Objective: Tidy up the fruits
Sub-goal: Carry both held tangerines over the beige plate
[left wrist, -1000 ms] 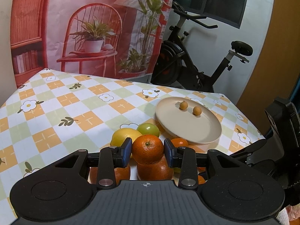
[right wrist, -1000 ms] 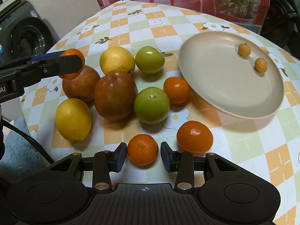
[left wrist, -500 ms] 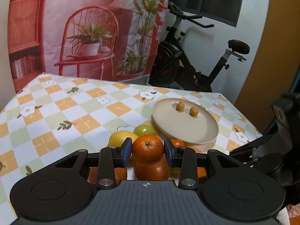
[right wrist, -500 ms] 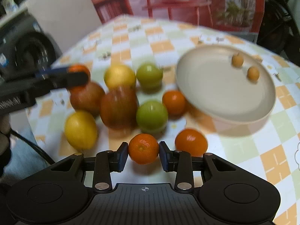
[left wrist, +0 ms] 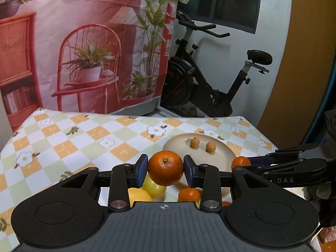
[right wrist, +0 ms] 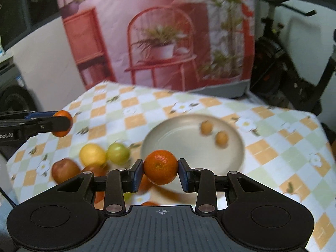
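Note:
My left gripper (left wrist: pixel 165 170) is shut on a mandarin (left wrist: pixel 165 167) and holds it above the fruit pile. My right gripper (right wrist: pixel 160 169) is shut on another mandarin (right wrist: pixel 160 167), lifted off the table near the front rim of the beige plate (right wrist: pixel 180 138). The plate (left wrist: pixel 222 159) holds two small brown longans (left wrist: pixel 194 142) (left wrist: pixel 210 147). The right gripper with its mandarin (left wrist: pixel 240 162) shows at the right of the left wrist view. The left gripper's mandarin (right wrist: pixel 62 123) shows at the left of the right wrist view.
On the checked tablecloth (right wrist: pixel 273 153) lie a lemon (right wrist: pixel 92 154), a green fruit (right wrist: pixel 118 152), red-brown fruits (right wrist: pixel 65 170) and more mandarins (left wrist: pixel 189 194), partly hidden under the grippers. An exercise bike (left wrist: pixel 210 84) and a printed backdrop stand behind the table.
The right gripper shut on a mandarin and lifted it off the table toward the plate. The left gripper rose higher with its mandarin.

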The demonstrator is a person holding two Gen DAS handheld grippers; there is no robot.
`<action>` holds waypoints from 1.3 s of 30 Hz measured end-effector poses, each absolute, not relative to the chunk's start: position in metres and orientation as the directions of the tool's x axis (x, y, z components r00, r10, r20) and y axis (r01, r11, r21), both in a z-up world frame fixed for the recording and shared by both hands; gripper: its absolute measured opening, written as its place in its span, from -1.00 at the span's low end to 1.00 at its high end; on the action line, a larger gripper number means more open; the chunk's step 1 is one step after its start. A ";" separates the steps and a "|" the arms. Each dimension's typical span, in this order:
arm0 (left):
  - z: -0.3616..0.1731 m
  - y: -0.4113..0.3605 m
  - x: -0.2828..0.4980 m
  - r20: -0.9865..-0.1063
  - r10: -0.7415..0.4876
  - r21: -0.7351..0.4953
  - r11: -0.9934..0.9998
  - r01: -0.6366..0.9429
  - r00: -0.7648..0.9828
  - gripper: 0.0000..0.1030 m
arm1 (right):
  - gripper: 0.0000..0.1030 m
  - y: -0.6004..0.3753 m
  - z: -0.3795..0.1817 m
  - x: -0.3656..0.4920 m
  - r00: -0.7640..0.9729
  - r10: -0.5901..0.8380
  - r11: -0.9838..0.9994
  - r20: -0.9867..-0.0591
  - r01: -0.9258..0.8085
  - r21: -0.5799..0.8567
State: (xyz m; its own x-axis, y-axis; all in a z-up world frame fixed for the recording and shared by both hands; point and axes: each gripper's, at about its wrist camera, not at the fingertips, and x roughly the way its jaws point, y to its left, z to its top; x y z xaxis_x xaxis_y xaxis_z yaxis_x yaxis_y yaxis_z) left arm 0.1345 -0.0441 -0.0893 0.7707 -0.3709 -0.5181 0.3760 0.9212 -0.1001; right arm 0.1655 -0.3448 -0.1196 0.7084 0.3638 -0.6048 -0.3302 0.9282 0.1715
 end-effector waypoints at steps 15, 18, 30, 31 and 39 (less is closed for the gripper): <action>-0.096 -0.094 0.210 -0.576 -0.409 -0.073 0.888 0.454 0.708 -0.24 | -0.35 -0.383 -0.147 0.218 0.739 0.294 0.956 -0.606 -0.230 0.184; -0.104 -0.106 0.229 -0.605 -0.412 -0.074 0.881 0.466 0.682 -0.24 | -0.35 -0.385 -0.155 0.233 0.716 0.283 0.959 -0.638 -0.217 0.181; -0.150 -0.136 0.285 -0.716 -0.382 -0.028 0.852 0.523 0.584 -0.24 | -0.35 -0.385 -0.183 0.280 0.638 0.242 0.968 -0.731 -0.212 0.135; -0.153 -0.137 0.289 -0.722 -0.381 -0.029 0.851 0.525 0.578 -0.24 | -0.35 -0.384 -0.185 0.282 0.634 0.239 0.968 -0.735 -0.214 0.130; -0.175 -0.141 0.306 -0.753 -0.362 -0.026 0.851 0.524 0.550 -0.24 | -0.35 -0.379 -0.197 0.300 0.633 0.228 0.967 -0.740 -0.237 0.095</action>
State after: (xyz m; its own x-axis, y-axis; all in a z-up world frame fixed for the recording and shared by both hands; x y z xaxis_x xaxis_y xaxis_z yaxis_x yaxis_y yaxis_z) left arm 0.3058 -0.1409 -0.1751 0.5502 -0.3617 -0.7526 0.5244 0.8511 -0.0257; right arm 0.3003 -0.3794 -0.1967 0.6331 0.2280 -0.7397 -0.2374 0.9668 0.0948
